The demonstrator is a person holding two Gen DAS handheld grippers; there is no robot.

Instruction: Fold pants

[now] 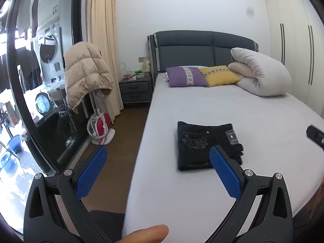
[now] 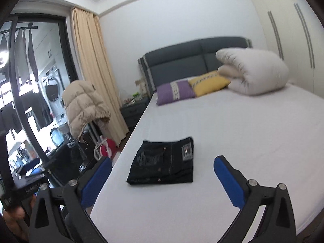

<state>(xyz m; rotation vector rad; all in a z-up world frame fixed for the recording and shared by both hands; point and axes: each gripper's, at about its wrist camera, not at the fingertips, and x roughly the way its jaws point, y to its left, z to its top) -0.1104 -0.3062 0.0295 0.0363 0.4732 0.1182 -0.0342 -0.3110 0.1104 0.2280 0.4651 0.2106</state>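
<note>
Dark jeans (image 1: 200,145) lie folded into a compact rectangle on the white bed (image 1: 253,111), near its left edge; they also show in the right wrist view (image 2: 164,164). My left gripper (image 1: 158,154) is open and empty, held above the bed's near-left edge, its right finger (image 1: 224,172) overlapping the jeans' near corner in view. My right gripper (image 2: 162,166) is open and empty, held above and short of the jeans. A tip of the right gripper shows at the left wrist view's right edge (image 1: 314,135).
A purple pillow (image 1: 186,77), a yellow pillow (image 1: 219,75) and a rolled white duvet (image 1: 263,73) lie by the grey headboard (image 1: 202,46). A nightstand (image 1: 135,89), a beige jacket (image 1: 85,70) on a rack and glass doors stand to the left. Wardrobes (image 1: 293,46) stand to the right.
</note>
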